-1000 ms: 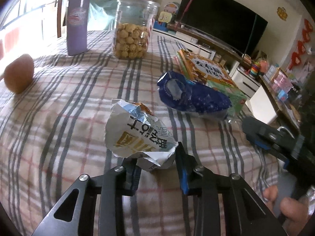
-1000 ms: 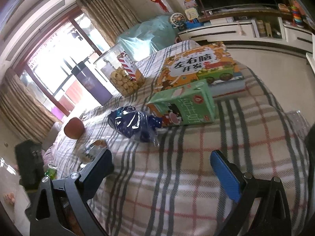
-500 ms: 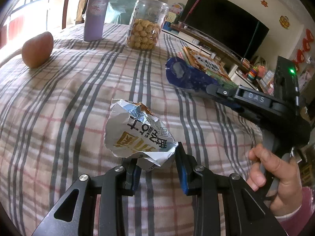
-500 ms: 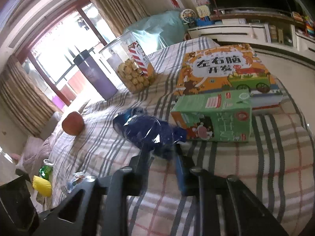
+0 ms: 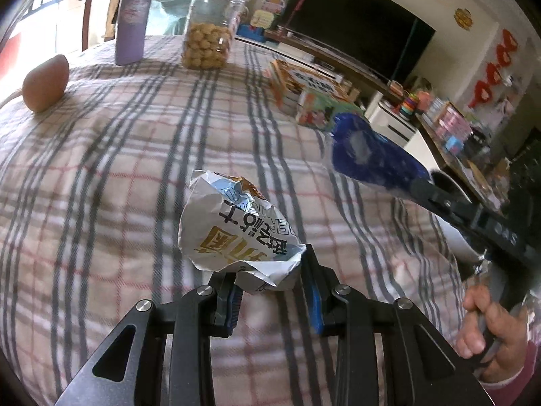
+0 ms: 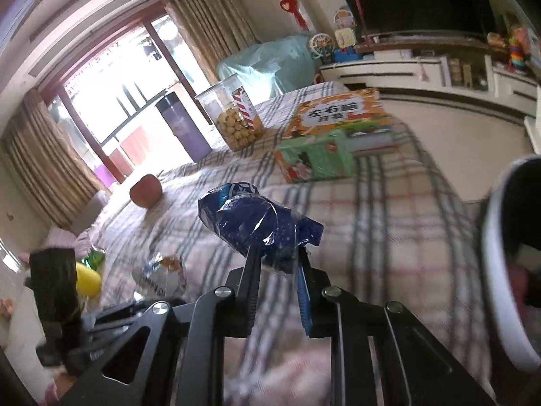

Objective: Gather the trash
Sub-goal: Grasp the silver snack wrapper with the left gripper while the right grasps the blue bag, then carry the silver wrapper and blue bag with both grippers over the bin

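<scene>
while my left gripper (image 5: 270, 291) pinched the white wrapper (image 5: 236, 233) and my right gripper (image 6: 277, 270) the blue wrapper (image 6: 257, 226), i judged firm grips best toward the bin (image 6: 503, 291).

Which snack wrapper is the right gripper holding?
The blue wrapper, pinched in the right gripper. The white crumpled wrapper sits in the left gripper.

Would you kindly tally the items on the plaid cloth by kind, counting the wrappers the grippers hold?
Snack wrappers: 2 (white wrapper, blue wrapper)
Containers: 2 (cookie jar, purple tumbler)
Fruit: 1 (apple)
Books and boxes: 2 (orange book, green box)
Total: 7
</scene>
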The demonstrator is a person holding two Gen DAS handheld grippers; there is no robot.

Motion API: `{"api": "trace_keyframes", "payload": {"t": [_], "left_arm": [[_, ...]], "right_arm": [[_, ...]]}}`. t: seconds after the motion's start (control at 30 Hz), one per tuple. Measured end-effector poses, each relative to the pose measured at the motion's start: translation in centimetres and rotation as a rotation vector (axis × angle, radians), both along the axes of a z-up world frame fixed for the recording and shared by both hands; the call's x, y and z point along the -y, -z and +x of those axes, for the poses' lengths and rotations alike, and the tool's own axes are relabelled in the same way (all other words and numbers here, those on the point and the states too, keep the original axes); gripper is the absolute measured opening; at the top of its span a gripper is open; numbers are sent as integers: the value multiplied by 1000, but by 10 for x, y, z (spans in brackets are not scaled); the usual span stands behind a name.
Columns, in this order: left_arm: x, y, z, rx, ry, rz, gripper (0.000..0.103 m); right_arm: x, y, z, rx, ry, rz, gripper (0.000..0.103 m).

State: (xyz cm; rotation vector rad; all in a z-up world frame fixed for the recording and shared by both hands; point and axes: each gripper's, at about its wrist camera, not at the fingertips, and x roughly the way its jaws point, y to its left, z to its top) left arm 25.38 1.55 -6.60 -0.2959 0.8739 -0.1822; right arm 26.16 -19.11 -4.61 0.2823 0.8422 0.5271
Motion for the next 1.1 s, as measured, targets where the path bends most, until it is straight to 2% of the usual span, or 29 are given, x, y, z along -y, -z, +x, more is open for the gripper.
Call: {"api": "trace_keyframes", "payload": {"t": [0.13, 0.27, 0.33, 0.37, 0.4, 0.43, 0.7, 0.8, 0.9, 0.93, 1.0, 1.1], "left_arm": [[8, -1, -10, -4, 35, 9, 31], [11, 0, -16, -7, 60, 17, 31], [12, 1, -17, -10, 59, 20, 31], [12, 1, -18, -11, 58, 19, 31], [12, 1, -18, -11, 58, 17, 31], [12, 1, -18, -12, 58, 17, 31], [19, 1, -19, -11, 61, 36, 31], [19, 1, -19, -13, 56, 37, 31], [20, 0, -19, -13, 53, 46, 31], [22, 0, -19, -13, 53, 51, 31], [23, -1, -19, -13, 54, 56, 31], [27, -3, -20, -10, 60, 61, 31]], "right_arm": [[12, 3, -21, -2, 11, -29, 20], [13, 14, -29, -33, -1, -43, 25], [11, 17, -31, -44, -6, -55, 45], [11, 18, -31, -52, -12, -60, 74], [10, 18, -32, -52, -20, -59, 93], [12, 16, -34, -36, -26, -57, 96], [-1, 1, -21, 70, -70, -154, 96], [-13, 6, -12, 67, -115, -176, 96], [-24, 16, -7, 56, -151, -206, 91], [-27, 18, -7, 51, -158, -219, 88], [-29, 24, -7, 33, -164, -235, 59], [-21, 26, -9, -1, -142, -187, 53]]}}
